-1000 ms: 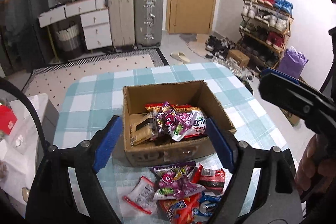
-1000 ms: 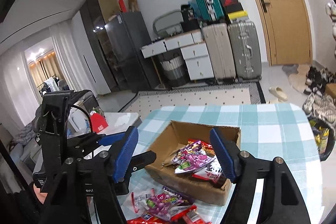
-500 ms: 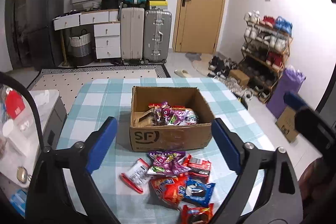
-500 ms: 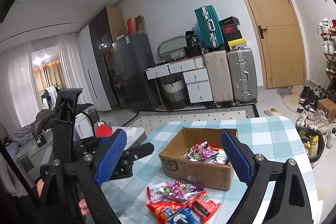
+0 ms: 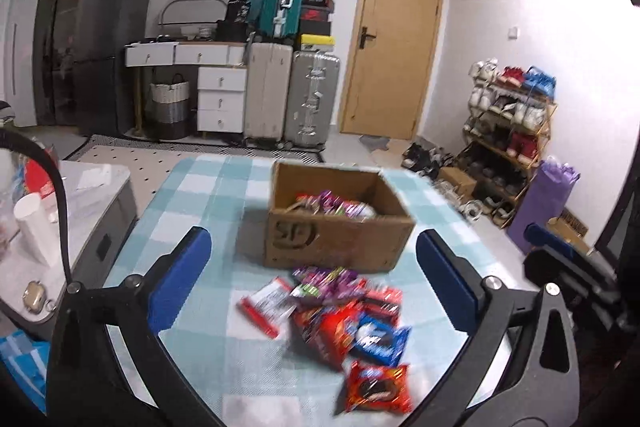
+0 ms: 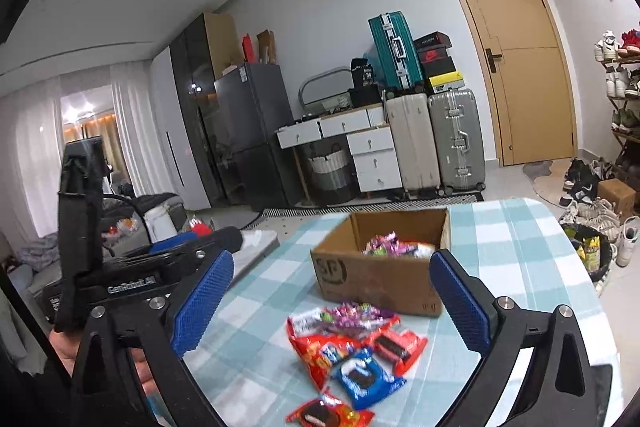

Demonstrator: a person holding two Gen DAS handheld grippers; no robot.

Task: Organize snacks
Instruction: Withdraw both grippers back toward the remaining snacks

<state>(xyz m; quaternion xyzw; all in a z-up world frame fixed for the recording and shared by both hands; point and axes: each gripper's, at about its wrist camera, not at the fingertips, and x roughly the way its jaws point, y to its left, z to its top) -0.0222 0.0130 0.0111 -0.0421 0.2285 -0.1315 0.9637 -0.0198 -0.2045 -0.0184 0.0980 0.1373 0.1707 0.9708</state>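
Snack packets (image 5: 344, 319), a loose red, blue and purple pile, are seen on the blue-checked surface (image 5: 200, 211) just before the open brown cardboard box (image 5: 340, 231), which holds more. Left gripper (image 5: 316, 287) and right gripper (image 6: 332, 303) jaws are opening wide, nothing gripped.

At the centre of the left wrist frame we see the box (image 5: 340, 231) on the table (image 5: 192, 211), with some snacks inside it. More packets (image 5: 340, 319) lie on the cloth in front of the box, toward the lower middle of the frame. Behind the table, at upper centre, suitcases (image 5: 292, 99) stand left of the door (image 5: 392, 55), and a shoe rack (image 5: 508, 131) sits at the right.
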